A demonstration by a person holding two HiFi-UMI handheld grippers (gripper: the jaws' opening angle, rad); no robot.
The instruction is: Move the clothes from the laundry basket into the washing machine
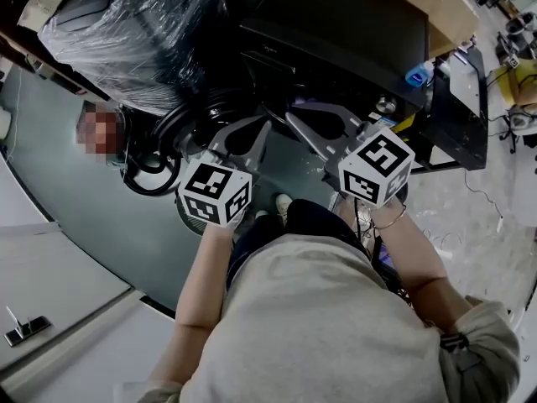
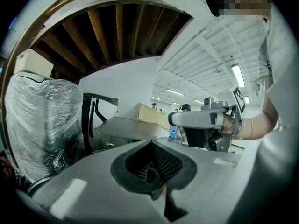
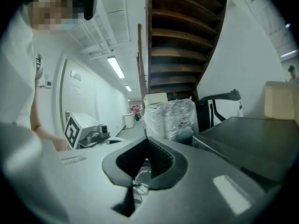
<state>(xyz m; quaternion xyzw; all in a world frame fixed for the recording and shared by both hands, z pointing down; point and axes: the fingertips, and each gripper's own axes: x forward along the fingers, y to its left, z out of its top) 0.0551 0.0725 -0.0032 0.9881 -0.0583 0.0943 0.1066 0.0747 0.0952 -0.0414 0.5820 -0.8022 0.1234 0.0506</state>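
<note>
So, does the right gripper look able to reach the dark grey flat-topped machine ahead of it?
Probably yes. The right gripper points just beside the dark grey flat-topped machine, which stands close by with nothing visible between them. Its jaws are shut and empty.

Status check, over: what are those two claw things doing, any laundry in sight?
Both shut and empty: left gripper, right gripper. No clothes or basket in view. Black washing machine ahead; plastic-wrapped bundle beside it.
</note>
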